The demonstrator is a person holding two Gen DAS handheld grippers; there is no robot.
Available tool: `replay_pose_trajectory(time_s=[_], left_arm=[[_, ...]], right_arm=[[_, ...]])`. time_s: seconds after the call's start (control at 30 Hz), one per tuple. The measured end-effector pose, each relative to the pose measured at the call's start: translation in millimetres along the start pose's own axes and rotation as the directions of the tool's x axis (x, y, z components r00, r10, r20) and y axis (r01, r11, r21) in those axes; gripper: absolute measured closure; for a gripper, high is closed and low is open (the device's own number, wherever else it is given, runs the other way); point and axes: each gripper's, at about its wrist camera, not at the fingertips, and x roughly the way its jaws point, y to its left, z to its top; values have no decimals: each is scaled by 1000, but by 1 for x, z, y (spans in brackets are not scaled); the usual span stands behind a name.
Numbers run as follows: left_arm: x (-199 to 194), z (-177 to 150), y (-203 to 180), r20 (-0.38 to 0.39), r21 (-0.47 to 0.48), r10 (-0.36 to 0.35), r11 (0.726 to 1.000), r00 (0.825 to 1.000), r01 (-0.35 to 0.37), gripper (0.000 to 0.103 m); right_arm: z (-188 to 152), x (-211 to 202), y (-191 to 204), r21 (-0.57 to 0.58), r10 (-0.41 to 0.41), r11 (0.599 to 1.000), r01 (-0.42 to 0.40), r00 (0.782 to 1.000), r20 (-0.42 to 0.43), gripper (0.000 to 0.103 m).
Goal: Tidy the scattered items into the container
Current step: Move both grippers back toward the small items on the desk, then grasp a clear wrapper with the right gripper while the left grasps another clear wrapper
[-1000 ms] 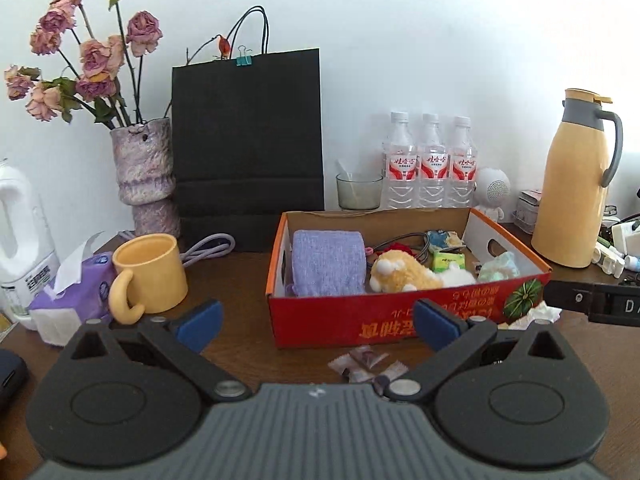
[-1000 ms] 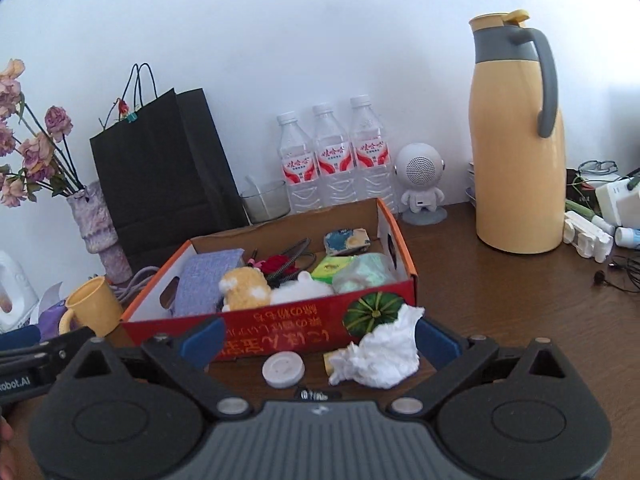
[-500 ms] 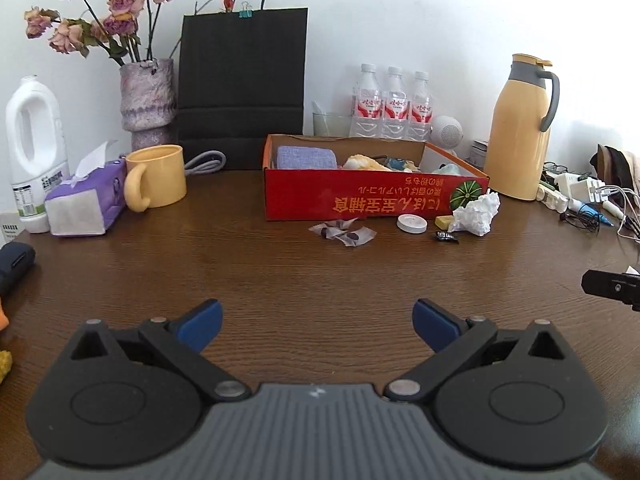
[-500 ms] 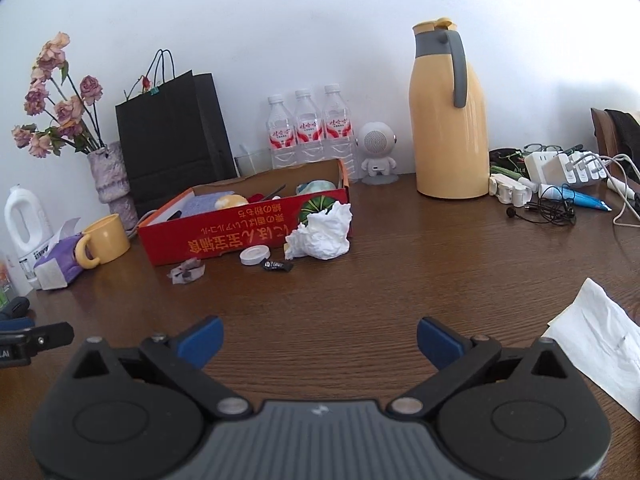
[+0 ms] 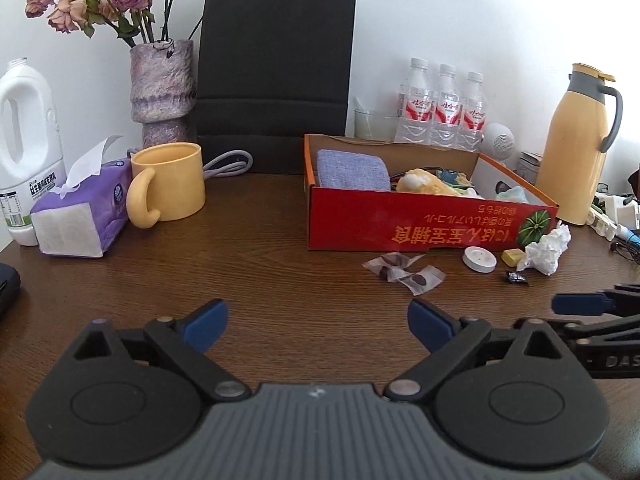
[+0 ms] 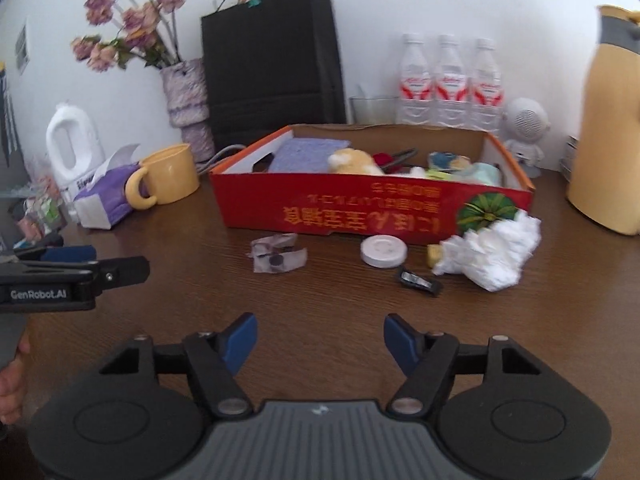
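Note:
A red cardboard box (image 5: 424,224) (image 6: 360,208) on the brown table holds a purple cloth, a plush toy and small items. In front of it lie clear snack wrappers (image 5: 406,272) (image 6: 277,258), a white round lid (image 5: 479,259) (image 6: 383,251), a small yellow block (image 5: 513,256), a small black wrapper (image 5: 517,277) (image 6: 418,280) and a crumpled white tissue (image 5: 546,249) (image 6: 494,254). My left gripper (image 5: 318,328) is open and empty, short of the wrappers. My right gripper (image 6: 320,340) is open and empty, short of the lid and wrappers.
A yellow mug (image 5: 170,182), a purple tissue pack (image 5: 80,216), a white jug (image 5: 28,136), a vase of dried roses (image 5: 162,92) and a black paper bag (image 5: 276,76) stand left and behind. Three water bottles (image 5: 444,108) and a yellow thermos (image 5: 578,144) stand right.
Both grippers pulled far back from the box, then came forward again toward the scattered items. Both stay open and empty.

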Motion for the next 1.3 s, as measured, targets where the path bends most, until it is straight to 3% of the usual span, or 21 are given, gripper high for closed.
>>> replay_pose_trajectory(time_s=[0.1,0.23,0.4,0.5,0.57,0.83,1.03,1.13,1.2,1.3], left_arm=[[7,1,8,-1,-13,4,1000,1000,-4,4],[16,2,16,-4,-37,18,999,1000,-18,4],[19,7,21,7,-53,6,999,1000,-6,4],[22,7,20,-2,-53,8,999,1000,-8,4],[23,7,19,-9,-44,11,999,1000,-12,4],[34,7,-2,-36,-3,7,1000,999,-7,4],[59,9,-35,-84,53,-32,998,996,36,5],[82,20,-47,-124,30,-56,998,991,60,10],[99,26,-54,-154,7,-45,999,987,47,24],[113,30,-62,-167,10,-33,999,985,35,36]], right_arm=[[19,39,7,-43,40,998,-41,999,-31,42],[38,74,16,-111,36,993,-42,997,-61,42],[44,93,29,-154,34,987,-46,996,-78,43],[44,93,26,-138,57,988,-66,996,-73,61],[43,92,25,-140,58,988,-67,996,-69,66],[29,68,14,-134,37,990,-47,997,-74,77],[14,44,-22,-42,-25,999,23,999,-48,80],[10,37,-40,21,-33,999,34,999,-27,80],[9,33,-46,45,-29,999,30,1000,-5,79],[9,25,-46,48,-14,999,12,999,29,79]])
